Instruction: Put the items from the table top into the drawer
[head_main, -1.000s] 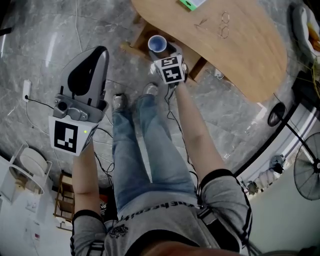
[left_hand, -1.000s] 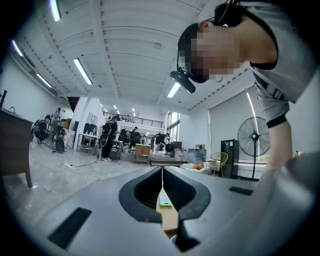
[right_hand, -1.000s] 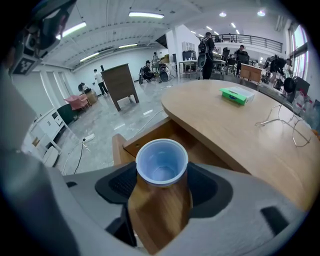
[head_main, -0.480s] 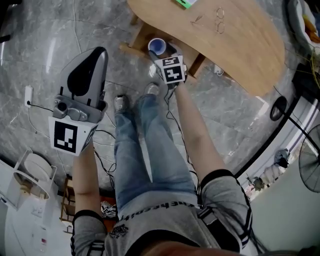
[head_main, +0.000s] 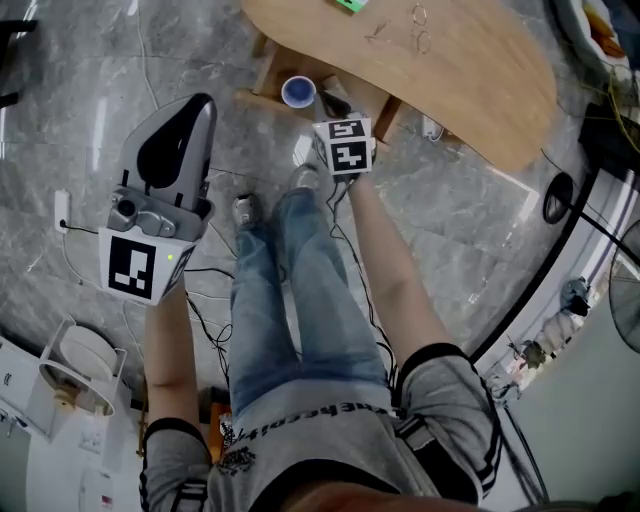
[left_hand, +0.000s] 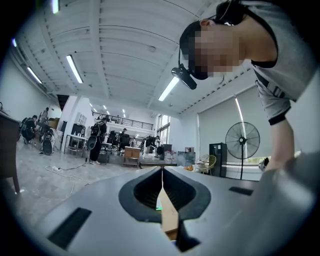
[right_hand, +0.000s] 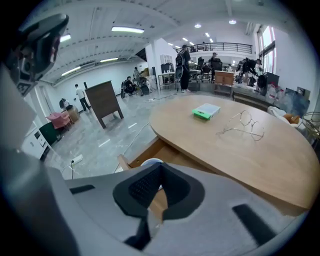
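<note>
Right claw (right_hand: 160, 172), just pressed together empty, near upright cup (head_main: 298, 91) in drawer (right_hand: 145, 150).

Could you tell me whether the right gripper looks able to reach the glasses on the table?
Probably yes: the glasses lie exposed on the table top, nothing blocking the right gripper, whose jaws have just closed empty and must reopen.

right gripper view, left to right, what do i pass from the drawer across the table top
open drawer with the cup in it → green box → glasses
</note>
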